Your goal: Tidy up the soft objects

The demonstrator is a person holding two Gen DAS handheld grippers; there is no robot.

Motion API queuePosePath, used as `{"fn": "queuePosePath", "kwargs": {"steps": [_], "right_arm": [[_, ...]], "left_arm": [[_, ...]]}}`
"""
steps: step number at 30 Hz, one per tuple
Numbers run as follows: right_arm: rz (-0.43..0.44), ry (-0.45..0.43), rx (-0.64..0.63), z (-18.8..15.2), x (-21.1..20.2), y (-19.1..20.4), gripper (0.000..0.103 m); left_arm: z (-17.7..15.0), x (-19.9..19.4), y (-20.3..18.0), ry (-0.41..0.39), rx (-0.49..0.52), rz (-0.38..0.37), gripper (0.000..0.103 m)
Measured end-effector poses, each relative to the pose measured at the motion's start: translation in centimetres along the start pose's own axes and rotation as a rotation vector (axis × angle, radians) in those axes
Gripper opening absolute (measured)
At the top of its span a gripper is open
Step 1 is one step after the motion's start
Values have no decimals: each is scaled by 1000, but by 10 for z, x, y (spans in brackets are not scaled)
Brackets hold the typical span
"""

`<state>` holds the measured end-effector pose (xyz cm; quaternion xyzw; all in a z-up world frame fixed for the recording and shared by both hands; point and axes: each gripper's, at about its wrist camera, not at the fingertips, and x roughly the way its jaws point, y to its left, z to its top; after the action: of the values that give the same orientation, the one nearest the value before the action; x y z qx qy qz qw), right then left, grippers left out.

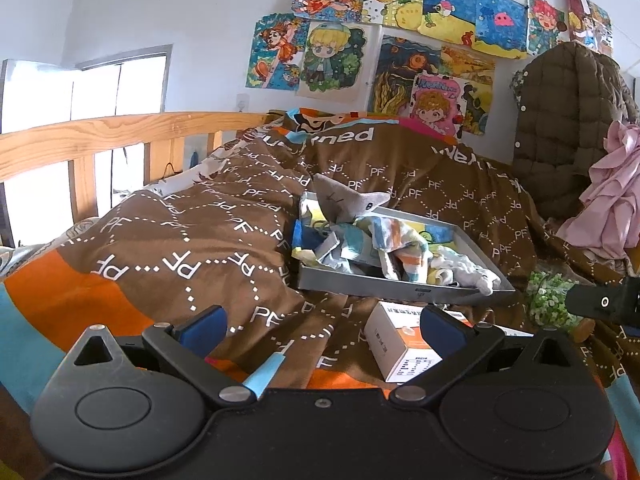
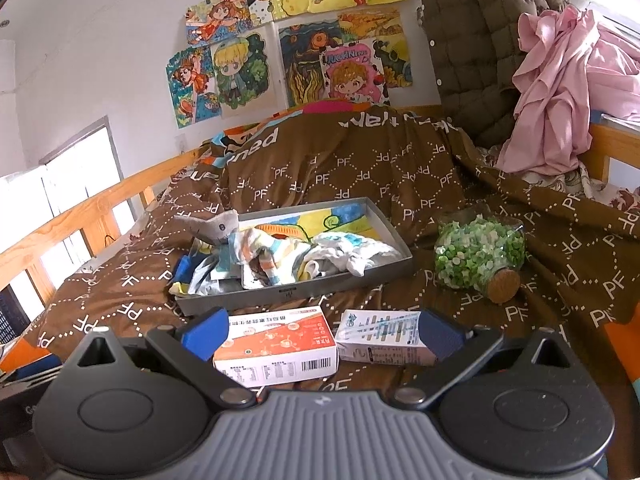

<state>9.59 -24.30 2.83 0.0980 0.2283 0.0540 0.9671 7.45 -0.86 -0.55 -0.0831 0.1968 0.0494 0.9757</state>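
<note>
A grey tray (image 1: 384, 286) (image 2: 292, 294) lies on the brown bedspread and holds soft things: a grey plush shark (image 1: 344, 200) (image 2: 214, 228) at its left end, a striped cloth (image 1: 396, 246) (image 2: 272, 254) in the middle and a white cloth (image 1: 464, 270) (image 2: 356, 250) to the right. My left gripper (image 1: 322, 326) is open and holds nothing, low over the bedspread in front of the tray. My right gripper (image 2: 322, 330) is open too, just above two cartons. Its black tip shows at the right edge of the left wrist view.
An orange-and-white carton (image 2: 280, 346) (image 1: 404, 346) and a white carton (image 2: 380, 338) lie in front of the tray. A corked jar of green bits (image 2: 478, 254) (image 1: 550, 300) lies to the right. A wooden rail (image 1: 120, 136) runs along the left; a quilted coat (image 2: 476, 40) and pink cloth (image 2: 560, 92) hang at right.
</note>
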Motion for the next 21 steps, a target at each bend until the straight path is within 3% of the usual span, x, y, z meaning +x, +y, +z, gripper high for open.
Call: {"fn": "queuePosePath", "kwargs": {"steps": [21], "right_arm": [[-21,65,-41,-5,15,7,103]], "left_arm": [[-5,7,5,5,-21,35,102]]}}
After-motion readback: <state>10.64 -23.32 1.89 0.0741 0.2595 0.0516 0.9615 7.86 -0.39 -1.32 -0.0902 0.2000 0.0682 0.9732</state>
